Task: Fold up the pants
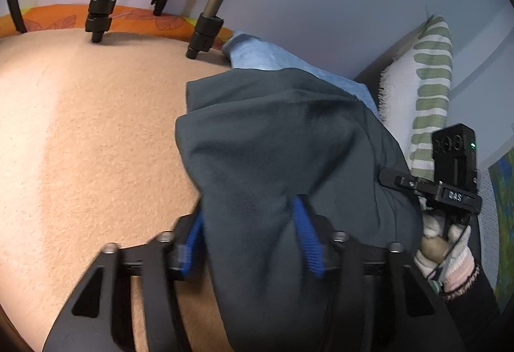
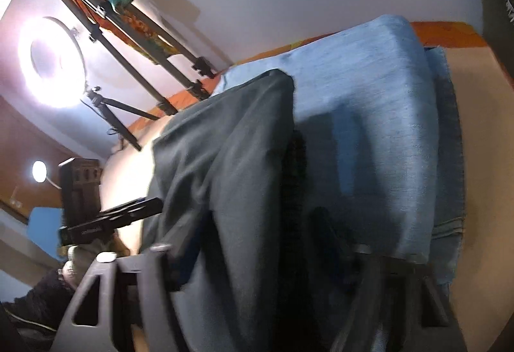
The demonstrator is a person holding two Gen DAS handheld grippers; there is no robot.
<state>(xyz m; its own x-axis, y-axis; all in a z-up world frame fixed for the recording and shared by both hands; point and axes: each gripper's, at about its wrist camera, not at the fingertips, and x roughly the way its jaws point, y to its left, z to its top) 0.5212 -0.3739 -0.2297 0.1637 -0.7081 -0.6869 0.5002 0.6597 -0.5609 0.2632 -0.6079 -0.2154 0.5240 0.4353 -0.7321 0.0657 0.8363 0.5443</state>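
The left gripper (image 1: 249,233) is clamping a fold of the dark pants (image 1: 276,139) between its blue ribbed pads (image 1: 308,239); the cloth is running forward and away from its jaws, draping onto the peach blanket (image 1: 80,127). The right gripper (image 2: 257,252) is sitting just beside it on the right, dark cloth bunching between its jaws, though blur is hiding whether the pads are pressing. The pants' long axis is stretching ahead of both grippers, so both seem equally near. The fabric is looking soft, matte and limp. Light-blue jeans (image 2: 369,101), coarser-woven, are lying underneath, ahead and right.
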